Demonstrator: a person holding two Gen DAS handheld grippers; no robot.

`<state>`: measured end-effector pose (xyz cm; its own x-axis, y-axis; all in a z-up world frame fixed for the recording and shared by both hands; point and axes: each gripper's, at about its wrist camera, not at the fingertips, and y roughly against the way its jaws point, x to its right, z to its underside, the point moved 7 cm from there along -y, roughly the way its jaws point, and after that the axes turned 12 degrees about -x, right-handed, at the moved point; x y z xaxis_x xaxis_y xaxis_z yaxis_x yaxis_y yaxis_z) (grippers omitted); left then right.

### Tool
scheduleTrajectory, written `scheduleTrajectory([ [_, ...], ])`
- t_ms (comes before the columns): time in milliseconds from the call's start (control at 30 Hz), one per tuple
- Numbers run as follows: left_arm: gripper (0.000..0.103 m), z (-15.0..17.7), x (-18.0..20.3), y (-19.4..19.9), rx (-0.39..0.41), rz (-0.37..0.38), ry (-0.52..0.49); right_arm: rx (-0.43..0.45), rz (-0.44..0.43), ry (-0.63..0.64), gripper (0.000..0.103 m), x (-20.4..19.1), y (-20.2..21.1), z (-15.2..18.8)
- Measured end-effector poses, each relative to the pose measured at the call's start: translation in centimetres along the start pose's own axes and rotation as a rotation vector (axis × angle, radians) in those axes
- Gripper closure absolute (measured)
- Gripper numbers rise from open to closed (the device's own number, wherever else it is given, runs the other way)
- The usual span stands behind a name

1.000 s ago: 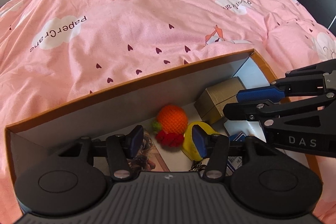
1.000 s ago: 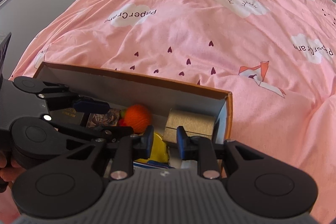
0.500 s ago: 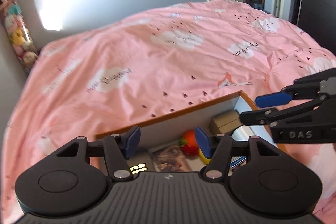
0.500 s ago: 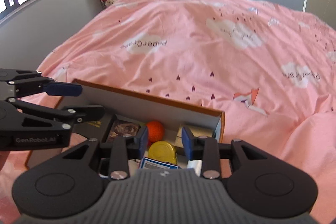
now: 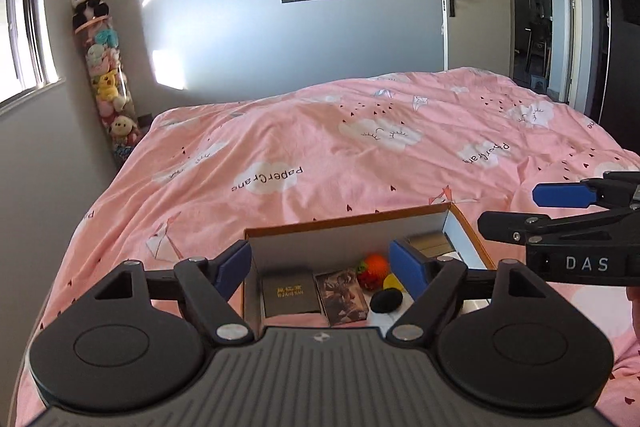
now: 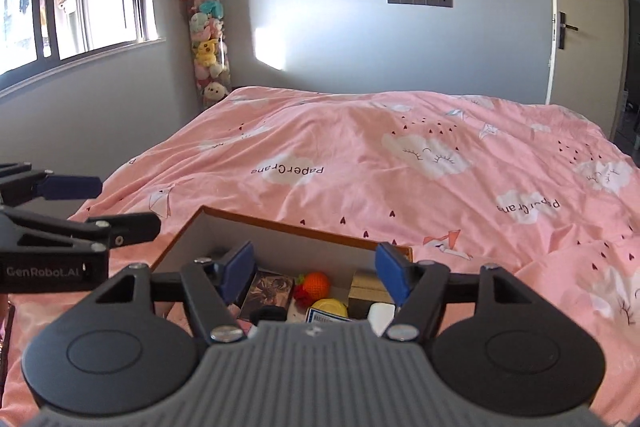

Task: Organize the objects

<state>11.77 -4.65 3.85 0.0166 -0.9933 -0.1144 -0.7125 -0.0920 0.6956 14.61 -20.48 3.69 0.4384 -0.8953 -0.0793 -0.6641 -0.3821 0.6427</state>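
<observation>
Both the left tongs (image 5: 320,267) and right tongs (image 6: 316,269) have just been opening and hold nothing above the cardboard box (image 5: 348,223) on the bed (image 5: 320,155); likely light and stiff, it is best gripped by its thin side walls.

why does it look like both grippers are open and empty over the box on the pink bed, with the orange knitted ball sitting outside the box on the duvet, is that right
Not quite. The orange knitted ball lies inside the box, by its far wall, as the left wrist view shows. The rest holds: the left gripper and right gripper are open and empty, their jaws having just widened, over the box on the pink bed.
</observation>
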Motion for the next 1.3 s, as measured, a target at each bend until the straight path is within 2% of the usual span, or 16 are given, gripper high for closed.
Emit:
scheduleTrajectory([
  [167,0.012,2.7,-1.1,0.0,-0.026,-0.006,0.090,0.015,0.050,-0.049,0.025,-0.8,0.9,2.3],
  [433,0.012,7.8,-1.3,-1.3,-0.109,-0.023,0.112,-0.033,0.103,-0.057,0.023,-2.1,0.6,6.0],
  [633,0.012,10.8,-0.8,-2.6,-0.166,-0.019,0.122,-0.087,0.129,-0.083,0.017,-2.5,-0.5,8.8],
  [933,0.012,12.4,-0.6,-4.1,-0.231,0.011,0.155,-0.157,0.124,-0.059,0.016,-3.1,-2.2,10.3],
  [1300,0.012,12.2,-0.4,-4.6,-0.252,0.020,0.151,-0.209,0.128,-0.075,0.015,-2.6,-3.5,10.8],
])
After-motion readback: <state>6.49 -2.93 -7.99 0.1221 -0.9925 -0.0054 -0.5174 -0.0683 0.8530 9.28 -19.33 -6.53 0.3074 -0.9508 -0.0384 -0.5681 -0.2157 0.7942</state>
